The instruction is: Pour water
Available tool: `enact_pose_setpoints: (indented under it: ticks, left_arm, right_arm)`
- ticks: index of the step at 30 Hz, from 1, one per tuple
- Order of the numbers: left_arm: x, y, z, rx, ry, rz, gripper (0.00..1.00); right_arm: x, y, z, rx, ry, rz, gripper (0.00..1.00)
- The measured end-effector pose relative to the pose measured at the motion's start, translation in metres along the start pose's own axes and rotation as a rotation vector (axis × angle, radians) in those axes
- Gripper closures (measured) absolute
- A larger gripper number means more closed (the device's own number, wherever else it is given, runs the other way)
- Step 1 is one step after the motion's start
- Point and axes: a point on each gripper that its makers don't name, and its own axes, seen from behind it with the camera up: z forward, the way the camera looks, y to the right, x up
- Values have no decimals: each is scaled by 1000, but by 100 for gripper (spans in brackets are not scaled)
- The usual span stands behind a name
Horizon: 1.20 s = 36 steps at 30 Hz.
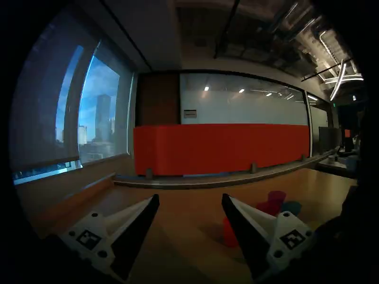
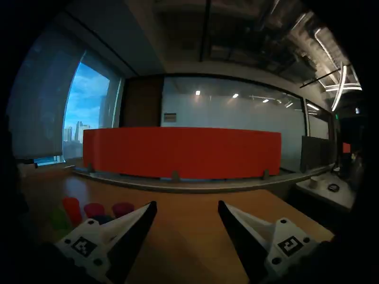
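Wall sign too small to read. Left claw spread wide, empty, with cups on bench beyond its right finger. Right claw likewise released, cups beyond its left finger.

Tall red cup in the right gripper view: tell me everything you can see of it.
The tall red cup stands upright on the wooden table, left of the open right gripper. It looks like plain opaque plastic, taller than the magenta cups beside it. Its inside is hidden; nothing grips it.
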Motion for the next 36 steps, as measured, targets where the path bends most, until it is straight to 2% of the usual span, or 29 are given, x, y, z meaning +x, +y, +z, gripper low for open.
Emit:
enact_pose_setpoints:
  ticks: [11,20,28,36]
  left_arm:
    - [50,4,13,-41,2,-18,2]
    - [83,7,19,-74,-17,7,2]
    - [105,18,25,-126,-13,-14,2]
    - [112,34,24,-204,-16,-23,2]
  right_arm:
    - [46,-1,11,23,-17,16,0]
    - [75,1,21,21,-38,10,0]
    - [77,-3,22,29,-47,-1,0]
    - [78,-13,21,91,-57,1,0]
